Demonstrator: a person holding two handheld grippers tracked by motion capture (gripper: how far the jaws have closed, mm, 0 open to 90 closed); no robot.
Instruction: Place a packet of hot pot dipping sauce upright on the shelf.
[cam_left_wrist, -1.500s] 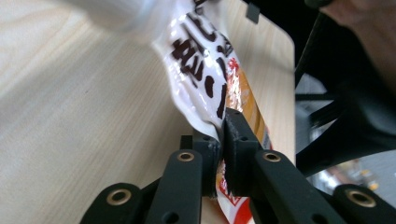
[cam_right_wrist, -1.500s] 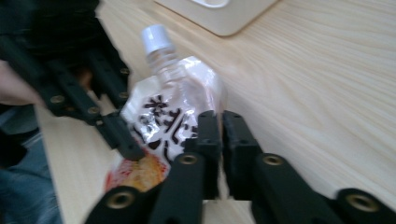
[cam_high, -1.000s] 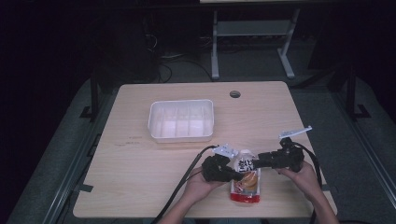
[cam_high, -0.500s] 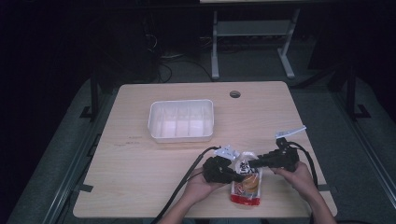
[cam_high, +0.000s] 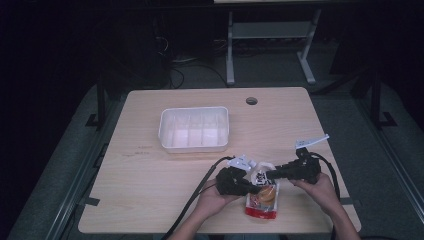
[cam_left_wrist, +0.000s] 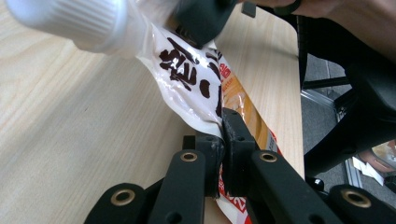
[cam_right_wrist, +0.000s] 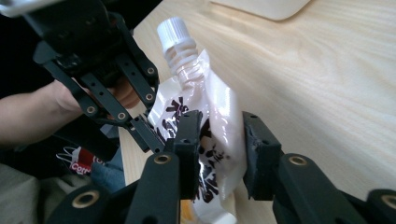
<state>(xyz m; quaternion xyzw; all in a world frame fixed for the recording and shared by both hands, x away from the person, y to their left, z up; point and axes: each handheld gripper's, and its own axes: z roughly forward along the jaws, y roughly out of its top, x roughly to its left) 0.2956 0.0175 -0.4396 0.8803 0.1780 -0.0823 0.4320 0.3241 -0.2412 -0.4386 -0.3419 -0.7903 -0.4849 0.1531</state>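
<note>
A spouted drink pouch lies on the near edge of the tabletop, white cap pointing away from the person, red base toward them. Left tool: jaws clamped tight on the pouch's side edge, film pinched flat between the pads. Right tool: jaws have just been closing around the pouch's upper body below the spout; the pads sit against the bulging film on both sides. A white tray with inner dividers stands farther back on the tabletop, well apart from both tools.
</note>
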